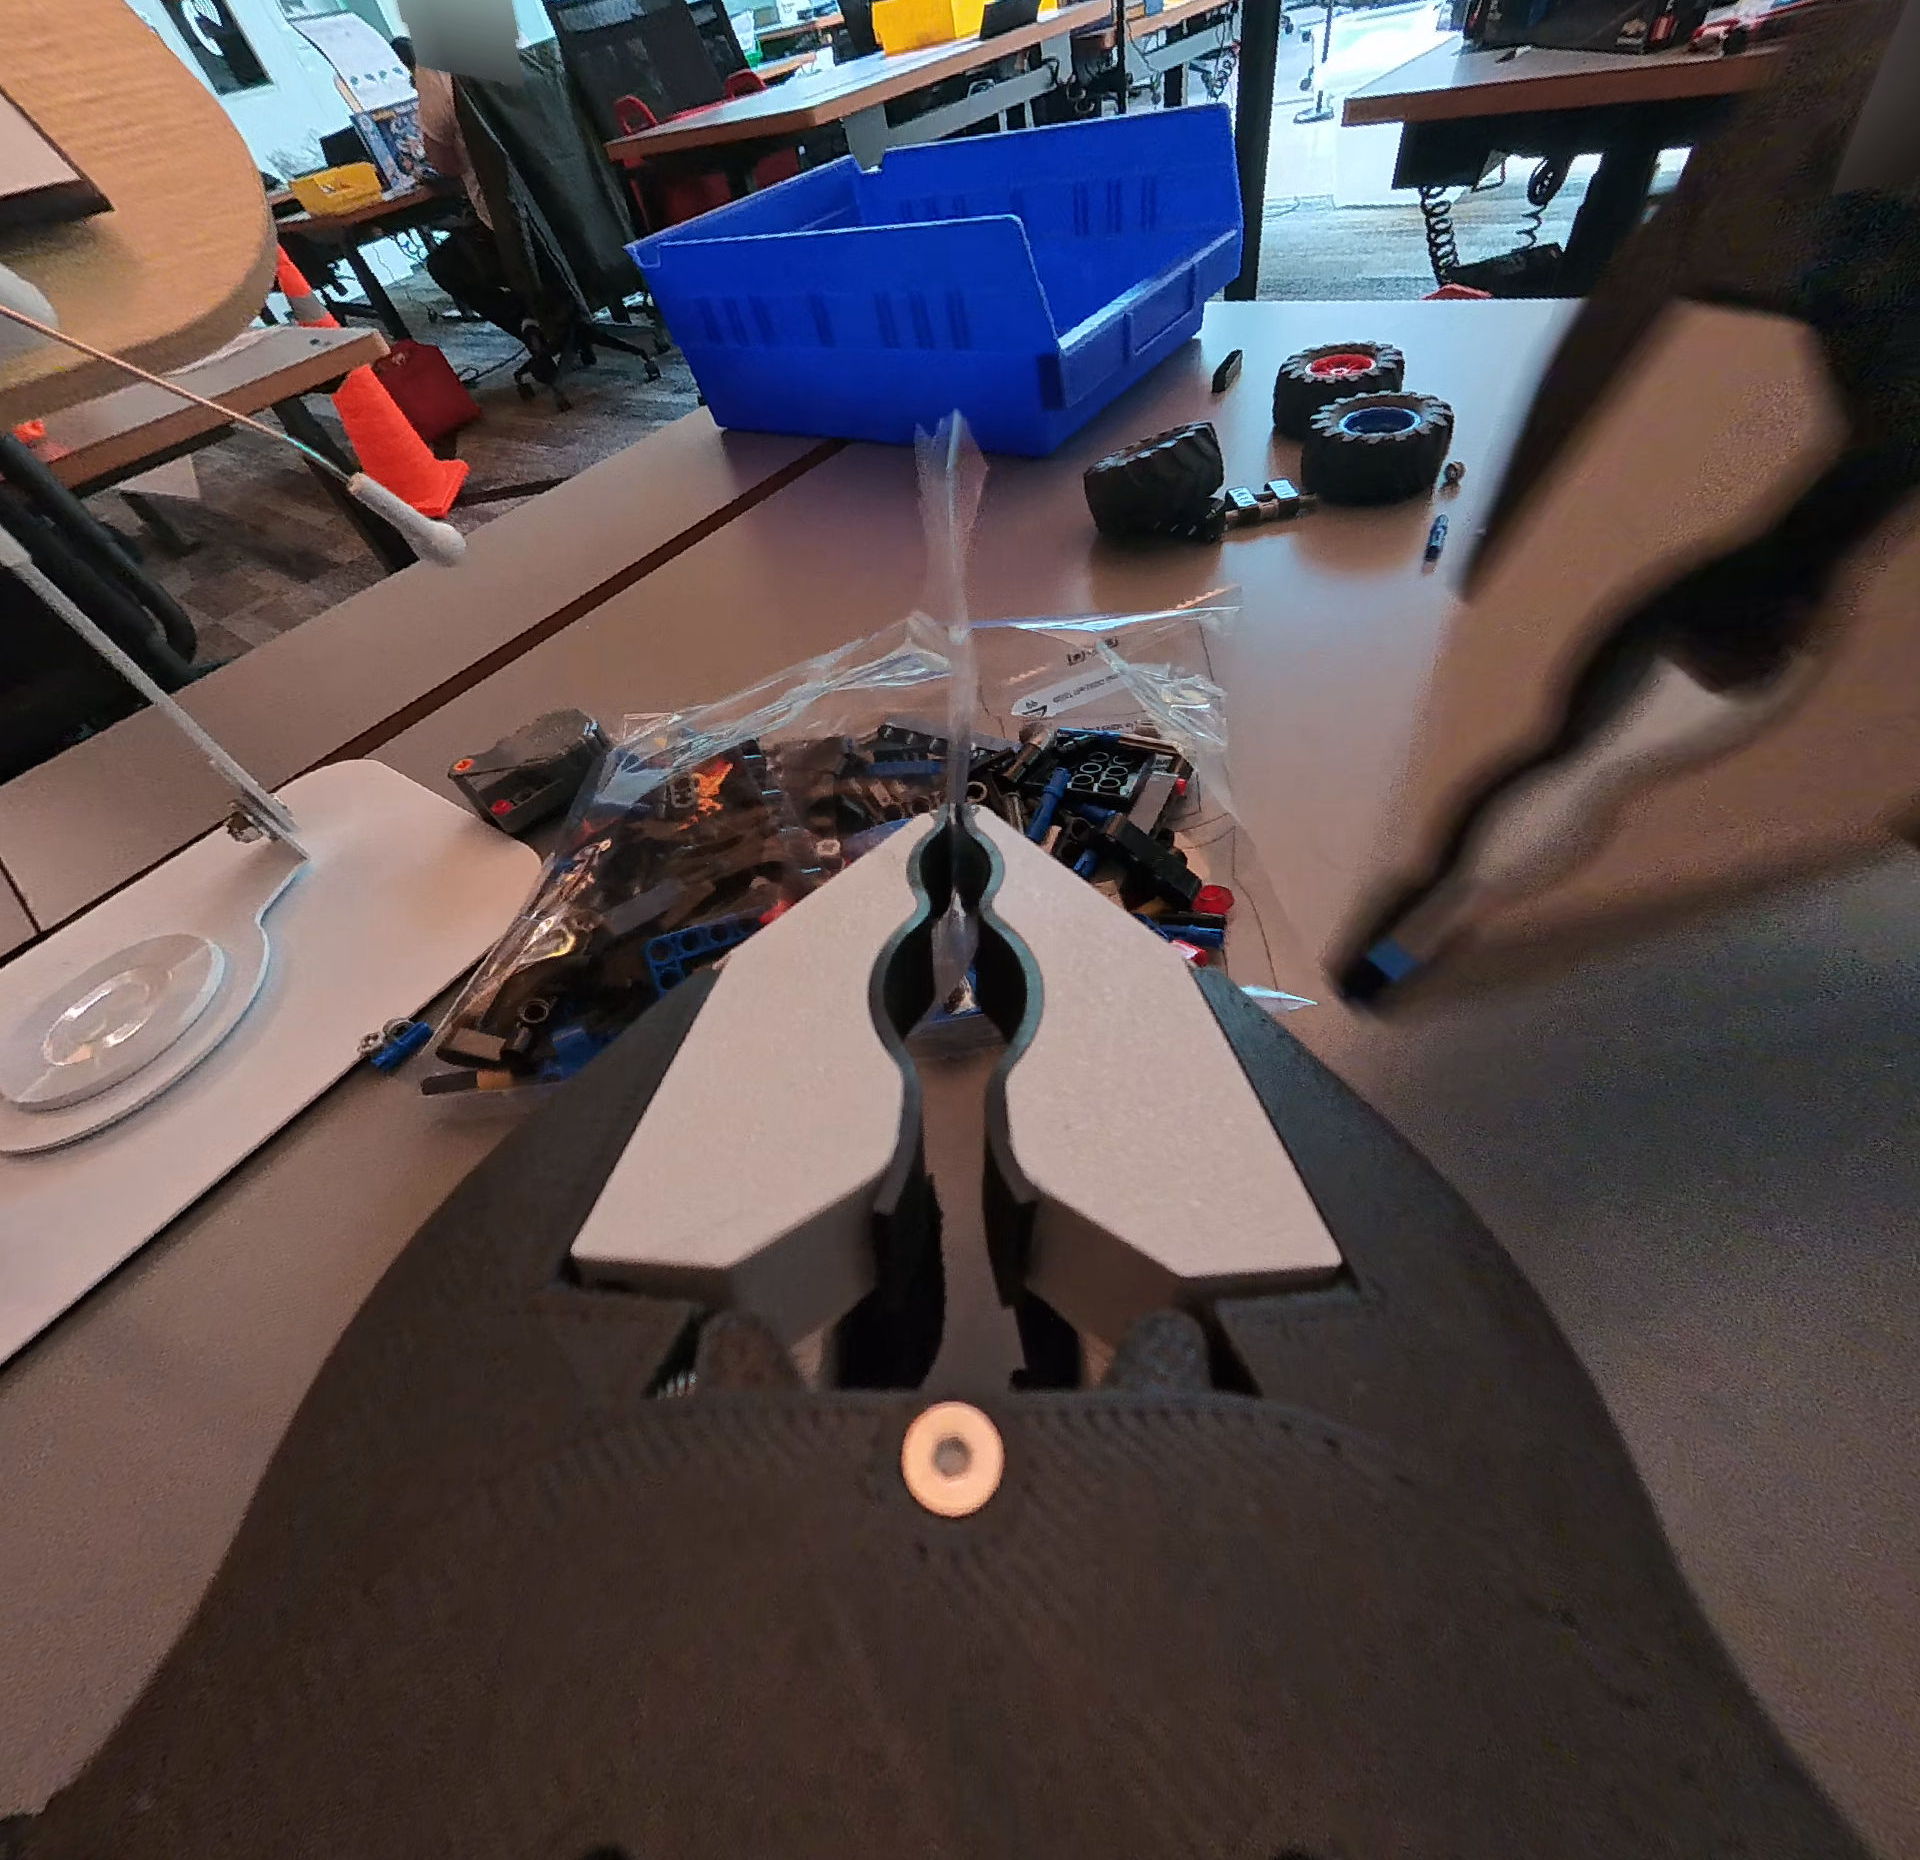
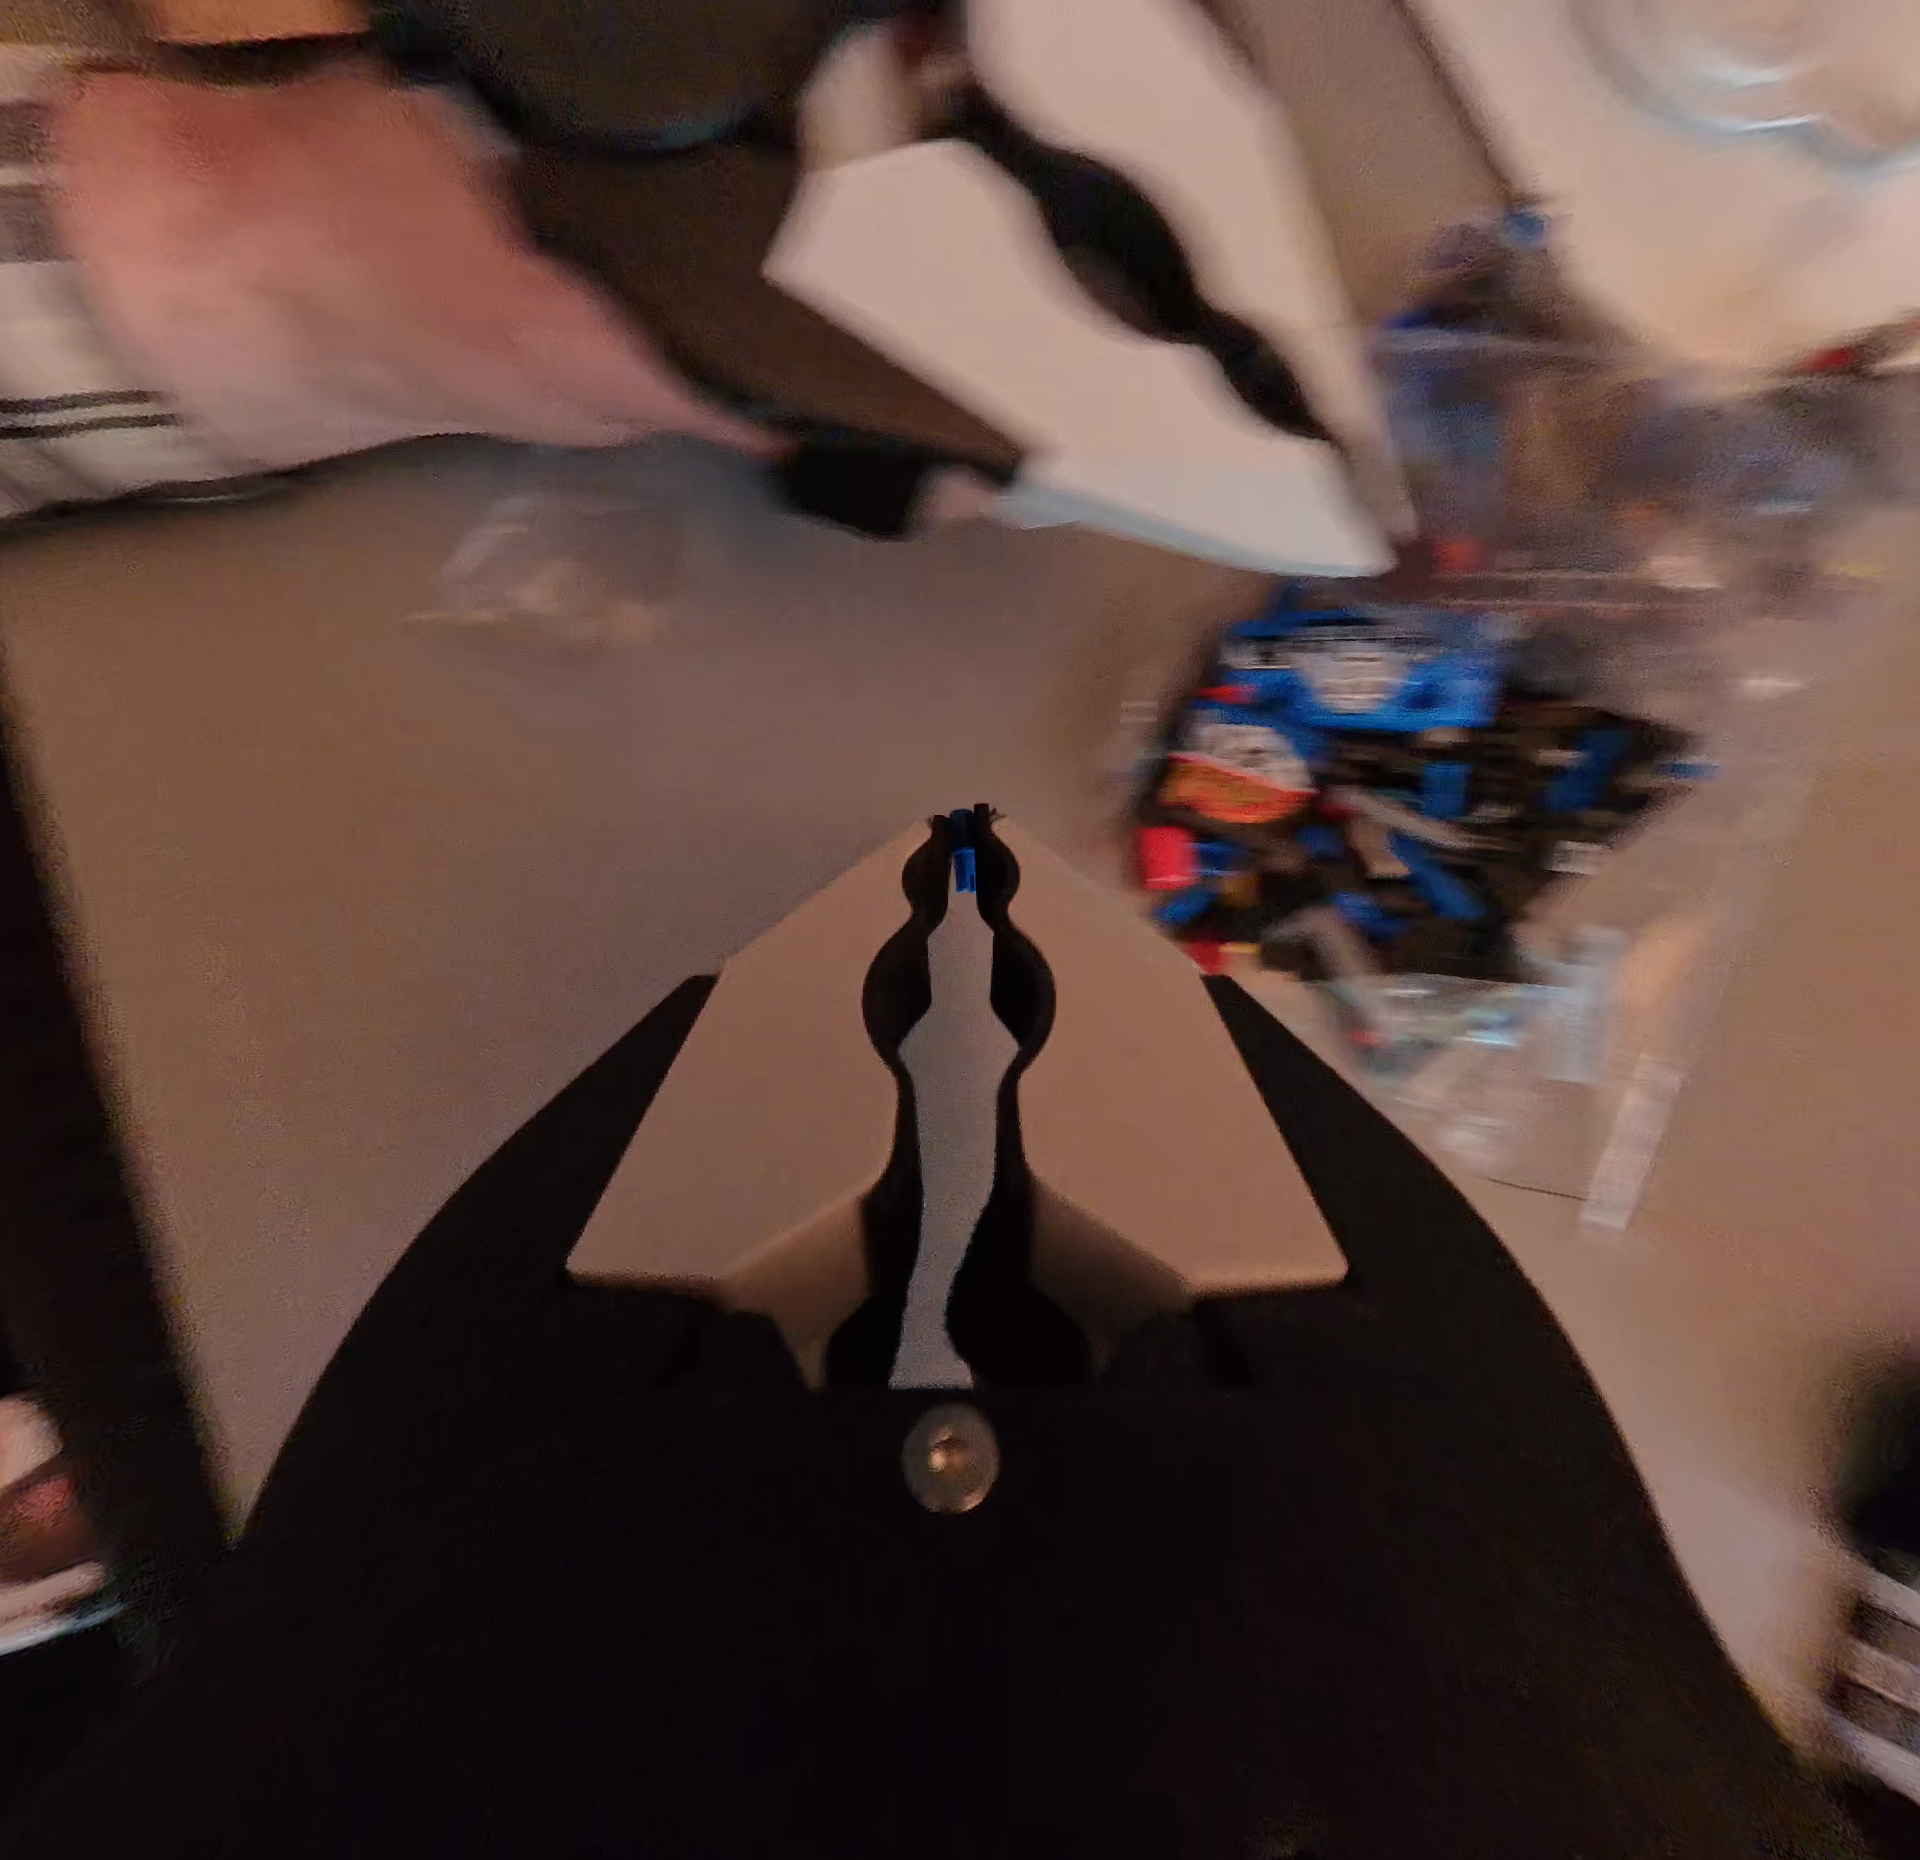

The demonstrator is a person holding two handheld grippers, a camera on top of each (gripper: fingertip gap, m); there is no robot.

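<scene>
Your left gripper (image 1: pixel 951 839) pinches the clear bag (image 1: pixel 831 834) edge and your right gripper (image 2: pixel 966 844) pinches a small blue piece (image 2: pixel 964 860), which may slip out because the hold is only at the tips.

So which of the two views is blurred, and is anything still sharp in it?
Right wrist view: heavy motion blur over the bag and table; only the right gripper and its blue piece stay sharp. Left wrist view: mostly sharp, wide-angle bending, only the right gripper blurred.

Blue bin (image 1: pixel 940 283), toy wheels (image 1: pixel 1361 428), orange cone (image 1: pixel 390 428)
</scene>
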